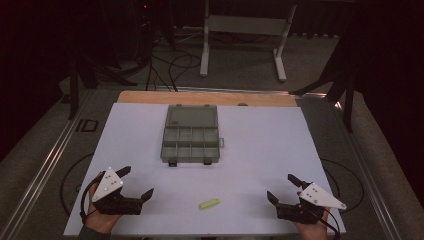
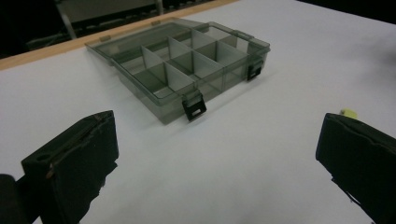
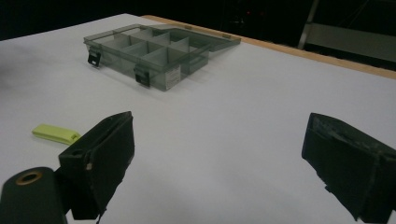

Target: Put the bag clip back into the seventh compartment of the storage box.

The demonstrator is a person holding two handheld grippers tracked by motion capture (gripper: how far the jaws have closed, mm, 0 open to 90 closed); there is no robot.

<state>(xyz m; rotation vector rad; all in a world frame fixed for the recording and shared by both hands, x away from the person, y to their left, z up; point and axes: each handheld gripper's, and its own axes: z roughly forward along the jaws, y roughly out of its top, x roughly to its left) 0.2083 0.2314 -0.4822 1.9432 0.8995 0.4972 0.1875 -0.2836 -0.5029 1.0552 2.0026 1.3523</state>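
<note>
Grippers at rest, both empty.
Left gripper (image 1: pixel 136 183) and right gripper (image 1: pixel 281 188) gape wide above the table (image 1: pixel 260 145); yellow-green piece (image 1: pixel 209 203) lies between them, compartment box (image 1: pixel 190 140) open farther ahead.

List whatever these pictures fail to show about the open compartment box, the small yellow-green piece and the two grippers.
- Compartment box: in the high view its cells are too small and dim to tell whether anything lies inside.
- Yellow-green piece: too small in the high view to identify; in the left gripper view that gripper's own jaw covers most of it.
- Label on the box's end wall: its print is too small to read in the right gripper view.
- Right gripper: its hand is cut off by the bottom edge of the high view.
</note>
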